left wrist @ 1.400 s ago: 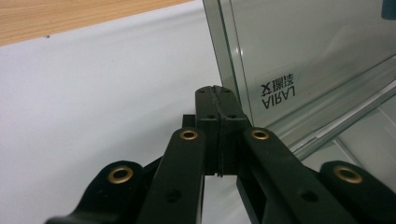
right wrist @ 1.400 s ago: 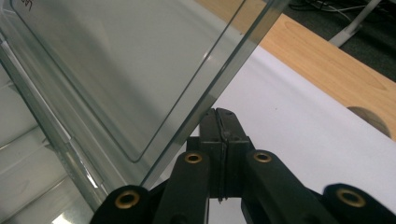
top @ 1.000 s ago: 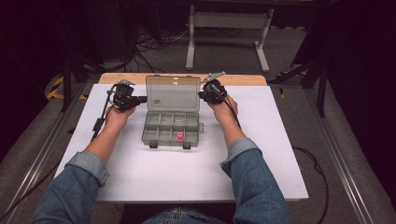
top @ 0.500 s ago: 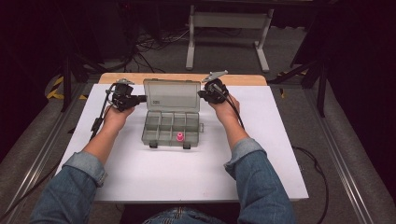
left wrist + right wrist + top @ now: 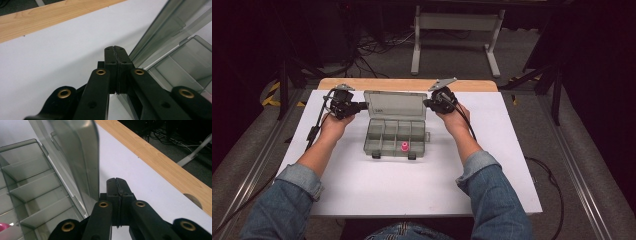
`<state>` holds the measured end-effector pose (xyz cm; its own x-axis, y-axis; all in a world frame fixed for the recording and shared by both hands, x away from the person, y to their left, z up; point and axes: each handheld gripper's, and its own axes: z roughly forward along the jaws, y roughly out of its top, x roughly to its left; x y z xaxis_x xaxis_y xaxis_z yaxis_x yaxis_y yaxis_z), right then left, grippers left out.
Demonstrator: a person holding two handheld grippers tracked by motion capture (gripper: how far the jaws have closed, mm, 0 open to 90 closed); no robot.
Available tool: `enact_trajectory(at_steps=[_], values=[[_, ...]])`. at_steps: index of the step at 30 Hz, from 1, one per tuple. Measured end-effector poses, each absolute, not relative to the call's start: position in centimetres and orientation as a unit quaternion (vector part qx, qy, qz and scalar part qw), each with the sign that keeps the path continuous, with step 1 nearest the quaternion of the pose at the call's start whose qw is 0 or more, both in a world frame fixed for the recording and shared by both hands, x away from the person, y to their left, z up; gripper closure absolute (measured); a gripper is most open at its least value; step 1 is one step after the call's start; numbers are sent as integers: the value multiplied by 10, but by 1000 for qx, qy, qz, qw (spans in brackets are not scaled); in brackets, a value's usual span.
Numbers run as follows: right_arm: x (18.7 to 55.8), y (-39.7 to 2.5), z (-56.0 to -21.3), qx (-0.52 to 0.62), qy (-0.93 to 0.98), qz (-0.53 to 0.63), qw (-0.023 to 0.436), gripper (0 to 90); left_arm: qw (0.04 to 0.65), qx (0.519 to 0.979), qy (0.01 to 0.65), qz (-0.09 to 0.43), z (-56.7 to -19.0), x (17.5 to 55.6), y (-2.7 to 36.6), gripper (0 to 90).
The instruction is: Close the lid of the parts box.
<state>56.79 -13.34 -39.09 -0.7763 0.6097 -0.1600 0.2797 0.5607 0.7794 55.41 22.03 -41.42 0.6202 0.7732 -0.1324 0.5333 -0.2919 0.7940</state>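
A smoky clear compartment box [image 5: 395, 136] sits mid-table with its lid [image 5: 394, 105] raised and tilted toward the back. A small pink piece [image 5: 404, 146] lies in a front compartment, also at the left edge of the right gripper view [image 5: 3, 227]. My left gripper [image 5: 360, 105] is at the lid's left edge, jaws pressed together with nothing between them [image 5: 116, 53]; the lid [image 5: 165, 32] rises just to its right. My right gripper [image 5: 428, 103] is at the lid's right edge, jaws likewise together [image 5: 116, 185], beside the lid [image 5: 75, 157].
The white table top [image 5: 412, 185] has a wooden strip [image 5: 407, 84] along its far edge. Cables [image 5: 314, 131] trail from both grippers. Beyond the table stand a white metal frame [image 5: 454, 30] and floor cables.
The lid has tipped a little farther back. Both grippers have held their places at the lid's two edges.
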Motion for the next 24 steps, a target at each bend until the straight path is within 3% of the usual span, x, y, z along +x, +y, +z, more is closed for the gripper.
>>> enact_trajectory(at_steps=[24], values=[[534,-139,-392,225,866,406,188,900,432,806,385,126,-405,541,223,893]])
